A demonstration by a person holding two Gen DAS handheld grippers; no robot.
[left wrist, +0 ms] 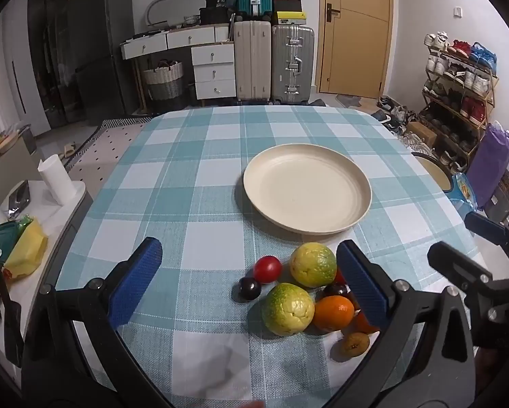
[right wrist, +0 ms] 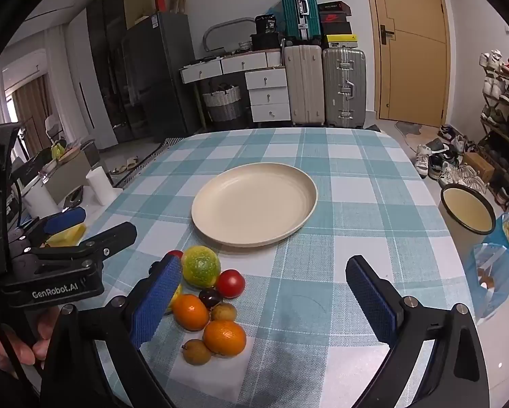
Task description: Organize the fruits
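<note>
A cream plate (left wrist: 307,188) (right wrist: 254,204) lies empty in the middle of the checked table. A cluster of fruit lies just in front of it: two yellow-green guavas (left wrist: 313,264) (left wrist: 288,308), a red tomato (left wrist: 267,268), a dark plum (left wrist: 249,288), an orange (left wrist: 333,312) and a small brown fruit (left wrist: 355,344). In the right wrist view I see a guava (right wrist: 200,266), a tomato (right wrist: 230,283), two oranges (right wrist: 190,311) (right wrist: 224,337) and brown fruits (right wrist: 196,352). My left gripper (left wrist: 247,284) is open above the cluster. My right gripper (right wrist: 264,301) is open, just right of the fruit.
The table is covered with a teal checked cloth (left wrist: 193,183). A cream pot (right wrist: 467,212) and a blue snack bag (right wrist: 492,265) stand off the table's right edge. A white paper roll (left wrist: 55,178) and a yellow bag (left wrist: 26,250) stand on a side unit to the left.
</note>
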